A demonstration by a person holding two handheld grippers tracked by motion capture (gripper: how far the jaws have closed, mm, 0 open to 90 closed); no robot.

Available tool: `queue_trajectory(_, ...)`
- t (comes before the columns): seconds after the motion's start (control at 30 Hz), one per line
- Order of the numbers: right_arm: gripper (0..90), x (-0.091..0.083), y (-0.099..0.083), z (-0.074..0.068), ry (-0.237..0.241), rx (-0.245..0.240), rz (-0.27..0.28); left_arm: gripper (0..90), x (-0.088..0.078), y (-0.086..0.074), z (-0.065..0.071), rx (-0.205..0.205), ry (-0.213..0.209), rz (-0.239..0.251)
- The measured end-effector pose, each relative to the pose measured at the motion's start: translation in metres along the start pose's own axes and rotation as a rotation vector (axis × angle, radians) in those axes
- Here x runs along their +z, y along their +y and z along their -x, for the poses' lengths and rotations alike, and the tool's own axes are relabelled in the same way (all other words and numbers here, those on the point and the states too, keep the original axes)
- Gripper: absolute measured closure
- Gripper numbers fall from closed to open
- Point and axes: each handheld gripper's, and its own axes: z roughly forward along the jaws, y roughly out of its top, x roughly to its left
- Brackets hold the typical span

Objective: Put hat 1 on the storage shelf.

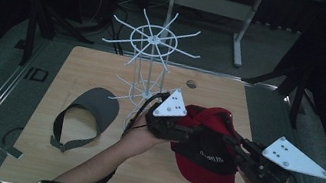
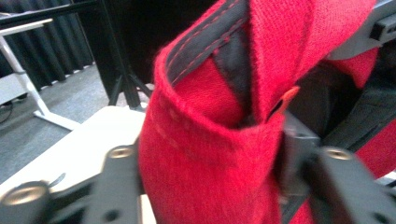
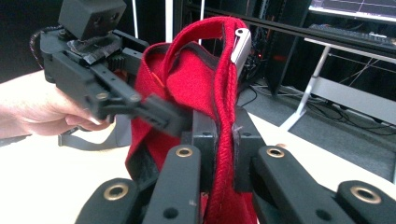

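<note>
Both tongs are clamped on the red cap (image 1: 209, 148), held up off the table (image 1: 105, 63) between the two hands. Seen in the right gripper view, the right tongs (image 3: 223, 140) are pressed nearly together on a thin edge of the cap, with the red seam running straight down between the jaws. In the left gripper view, the left tongs (image 2: 210, 158) pinch a thicker fold of red cloth, both jaws pressing into it.

By the look of it, the cap is light and soft: woolly cloth that folds and sags, with a dark inner band. It is not fragile and hardly slippery, since the rough weave gives the pads a good bite. Its crown will collapse under a grip, so the firmer places to hold are the stitched rim, the band and the strap at the back with its small metal clip (image 3: 240, 44).

In the high view the cap hangs between the tongs, the left tongs (image 1: 189, 131) at its upper left side, the right tongs (image 1: 237, 145) at its right side. Behind it stands a white wire rack (image 1: 154, 44) with hook arms. Well to the left, a grey visor (image 1: 88, 116) lies flat on the table.
</note>
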Motion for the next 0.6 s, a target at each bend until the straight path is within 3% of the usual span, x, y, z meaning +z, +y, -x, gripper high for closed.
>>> queue_trajectory(0.07, 83.5, 0.001, -0.001, 0.000, 0.003, 0.002, -0.003, 74.3, 0.000, 0.001, 0.001, -0.010, 0.029, 0.005)
queue_trajectory(0.13, 83.5, 0.001, -0.002, 0.001, -0.001, 0.003, -0.005, 81.4, 0.001, 0.002, 0.001, -0.015, 0.036, 0.008)
queue_trajectory(0.47, 83.0, -0.003, -0.010, 0.005, -0.020, 0.028, 0.005, 84.0, 0.004, 0.010, 0.010, 0.042, 0.079, -0.030)
queue_trajectory(0.6, 81.2, -0.003, -0.013, 0.005, -0.013, 0.027, -0.004, 84.2, 0.004, 0.011, 0.010, 0.035, 0.093, -0.036)
